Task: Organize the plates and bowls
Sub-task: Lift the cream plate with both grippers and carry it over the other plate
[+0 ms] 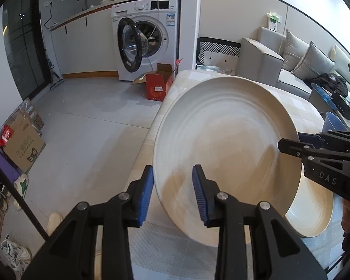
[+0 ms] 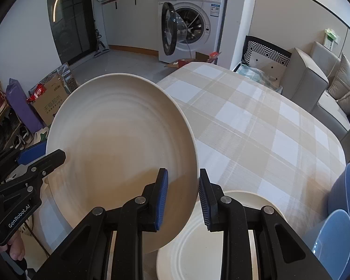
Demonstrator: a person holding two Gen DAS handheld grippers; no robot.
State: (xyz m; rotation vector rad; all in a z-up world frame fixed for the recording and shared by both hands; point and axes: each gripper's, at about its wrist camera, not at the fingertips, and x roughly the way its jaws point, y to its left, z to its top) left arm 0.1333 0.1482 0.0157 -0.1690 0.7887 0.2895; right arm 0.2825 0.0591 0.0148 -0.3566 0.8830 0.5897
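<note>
Where checked tablecloth [image 2: 256, 126] spreads | washing machine [image 1: 149, 37] open | sofa [image 1: 291, 65] beside

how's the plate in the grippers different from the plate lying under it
The held plate is tilted and lifted off the table, gripped at opposite rims by the left gripper and right gripper; the lower plate lies flat on the table, untouched. The held plate partly covers the lower plate. Both are cream with concentric rings.

I hold one plate [image 1: 226, 144] tilted above the table [image 2: 256, 116], a gripper on each edge — a second plate [image 2: 198, 256] lies flat beneath, bowls [image 2: 338, 221] to its right.
</note>
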